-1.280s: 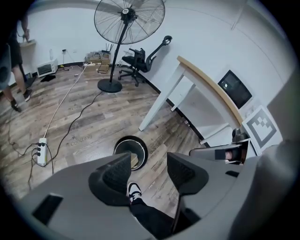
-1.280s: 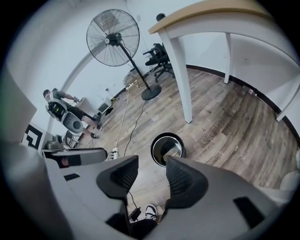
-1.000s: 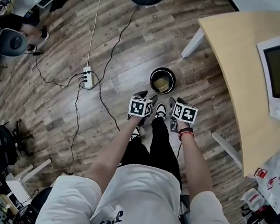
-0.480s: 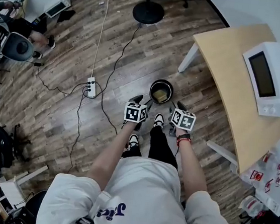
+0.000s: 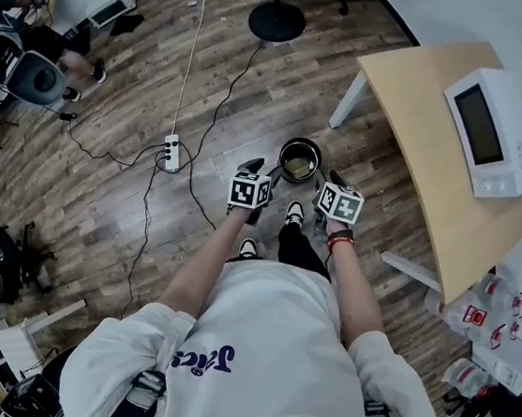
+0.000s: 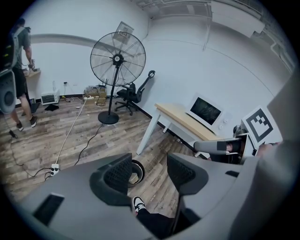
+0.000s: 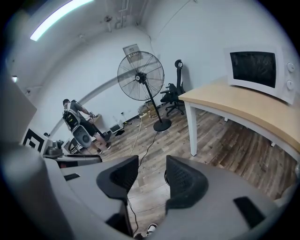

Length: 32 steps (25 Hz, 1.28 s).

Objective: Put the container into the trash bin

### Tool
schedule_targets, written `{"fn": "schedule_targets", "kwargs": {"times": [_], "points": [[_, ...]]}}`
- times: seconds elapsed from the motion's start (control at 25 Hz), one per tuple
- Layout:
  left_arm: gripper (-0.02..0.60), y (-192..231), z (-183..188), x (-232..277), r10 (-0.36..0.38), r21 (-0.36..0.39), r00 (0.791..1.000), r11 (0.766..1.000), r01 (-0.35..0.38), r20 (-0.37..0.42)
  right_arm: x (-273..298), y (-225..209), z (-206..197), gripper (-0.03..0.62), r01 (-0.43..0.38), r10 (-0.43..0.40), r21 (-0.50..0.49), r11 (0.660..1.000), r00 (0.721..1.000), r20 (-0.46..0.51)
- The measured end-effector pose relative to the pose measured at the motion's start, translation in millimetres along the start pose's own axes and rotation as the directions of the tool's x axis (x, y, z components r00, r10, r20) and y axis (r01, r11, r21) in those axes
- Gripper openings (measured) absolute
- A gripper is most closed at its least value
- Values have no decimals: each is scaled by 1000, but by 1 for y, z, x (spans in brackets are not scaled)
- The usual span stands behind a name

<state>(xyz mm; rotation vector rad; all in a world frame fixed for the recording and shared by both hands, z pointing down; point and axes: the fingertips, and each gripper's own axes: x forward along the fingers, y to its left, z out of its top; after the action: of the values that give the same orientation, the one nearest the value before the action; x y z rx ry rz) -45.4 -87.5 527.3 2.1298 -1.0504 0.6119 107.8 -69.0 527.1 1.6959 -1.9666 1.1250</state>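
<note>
A round black trash bin (image 5: 300, 160) stands on the wood floor in front of the person's feet, and a yellowish container (image 5: 298, 165) lies inside it. In the head view my left gripper (image 5: 253, 168) hovers just left of the bin and my right gripper (image 5: 331, 180) just right of it, both above the floor. In the left gripper view my left gripper (image 6: 150, 172) is open with nothing between the fingers, and the trash bin (image 6: 137, 169) shows past them. My right gripper (image 7: 151, 177) is also open and holds nothing.
A light wooden table (image 5: 421, 138) with a white microwave (image 5: 486, 127) stands to the right. A fan's round base (image 5: 276, 22) sits farther ahead. A power strip (image 5: 171, 152) and cables lie on the floor to the left. Another person (image 5: 29, 56) is at the far left.
The head view has pulled back and now shows more of the person's torso. Both grippers stay open on either side of the bin, and the container still lies in it.
</note>
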Motion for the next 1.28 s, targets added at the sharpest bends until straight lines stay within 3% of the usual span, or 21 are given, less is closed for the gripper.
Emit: {"fn": "schedule_targets", "kwargs": {"times": [0.24,0.56,1.0,1.28], "points": [[247,-7,6,-23,-9,77,1000,997,7,28,-13,11,7,198,-1,2,-36,999,999,33],[230,-12,35,-49,-4,90,992,996,-7,123,-34,30,40,195,-5,15,-89,996,994,108],[224,-30,113,-83,-20,142,958,990,-21,286,-71,65,110,195,-22,67,-172,985,962,263],[221,-42,151,-111,-29,175,932,984,-37,362,-110,81,152,192,37,47,-213,976,925,377]]}}
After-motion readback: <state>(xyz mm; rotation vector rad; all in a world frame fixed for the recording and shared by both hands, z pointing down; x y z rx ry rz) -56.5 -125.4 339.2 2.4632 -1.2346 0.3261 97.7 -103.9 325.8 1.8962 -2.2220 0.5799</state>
